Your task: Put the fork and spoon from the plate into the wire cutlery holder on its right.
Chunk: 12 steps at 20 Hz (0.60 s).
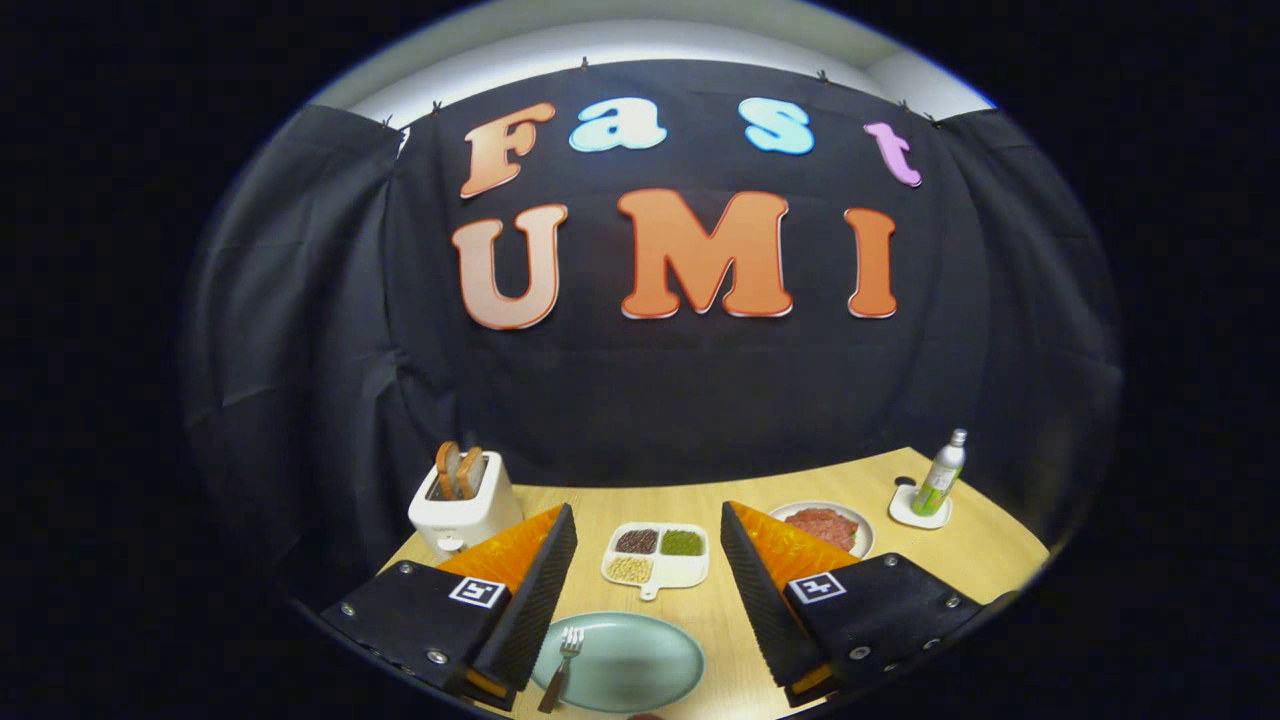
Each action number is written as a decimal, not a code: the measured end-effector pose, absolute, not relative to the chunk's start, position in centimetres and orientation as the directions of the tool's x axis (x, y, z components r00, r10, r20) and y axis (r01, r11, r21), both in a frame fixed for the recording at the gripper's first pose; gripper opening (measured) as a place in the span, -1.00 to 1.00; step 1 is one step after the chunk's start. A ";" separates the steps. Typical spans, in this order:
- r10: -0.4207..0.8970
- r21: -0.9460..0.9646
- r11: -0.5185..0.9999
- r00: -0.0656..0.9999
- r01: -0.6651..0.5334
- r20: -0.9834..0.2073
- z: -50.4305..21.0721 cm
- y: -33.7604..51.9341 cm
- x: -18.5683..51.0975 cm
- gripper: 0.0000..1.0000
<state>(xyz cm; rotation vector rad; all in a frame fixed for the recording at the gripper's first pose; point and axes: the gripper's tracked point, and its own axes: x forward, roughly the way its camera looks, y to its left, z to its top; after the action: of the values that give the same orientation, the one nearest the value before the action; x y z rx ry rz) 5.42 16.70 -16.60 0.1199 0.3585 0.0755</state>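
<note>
A: State the gripper (648, 545) condition.
B: Fingers spread wide apart, holding nothing, raised above the wooden table (985, 545).
A: Location of the fork (562, 665)?
B: Lying on the pale green plate (625, 665), on its left part, tines pointing far. The plate sits near, between the two fingers.
A: Other items?
B: A white divided dish (655, 567) of grains lies just beyond the plate. A toaster (463, 510) with bread stands far left. A plate of meat (825, 525) and a bottle (940, 475) on a coaster occupy the far right.
</note>
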 end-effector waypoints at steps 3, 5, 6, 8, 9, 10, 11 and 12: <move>0.159 0.164 0.982 0.868 -0.091 -0.471 -20.7 20.2 5.1 0.75; 0.179 0.172 0.980 0.805 -0.097 -0.566 -23.7 21.8 4.3 0.75; 0.186 0.174 0.980 0.767 -0.098 -0.615 -25.3 22.3 3.8 0.76; 0.199 0.183 0.978 0.678 -0.097 -0.707 -28.2 23.2 2.5 0.76; 0.202 0.185 0.978 0.634 -0.094 -0.747 -29.5 23.7 1.9 0.76; 0.212 0.191 0.977 0.593 -0.099 -0.776 -30.5 24.0 1.3 0.76; 0.208 0.183 0.978 0.549 -0.100 -0.809 -31.5 24.3 0.6 0.76; 0.213 0.182 0.977 0.510 -0.111 -0.833 -32.5 24.7 0.1 0.76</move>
<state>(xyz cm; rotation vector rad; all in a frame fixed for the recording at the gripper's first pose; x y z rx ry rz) 0.10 24.74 -32.49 0.1104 1.0176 0.1954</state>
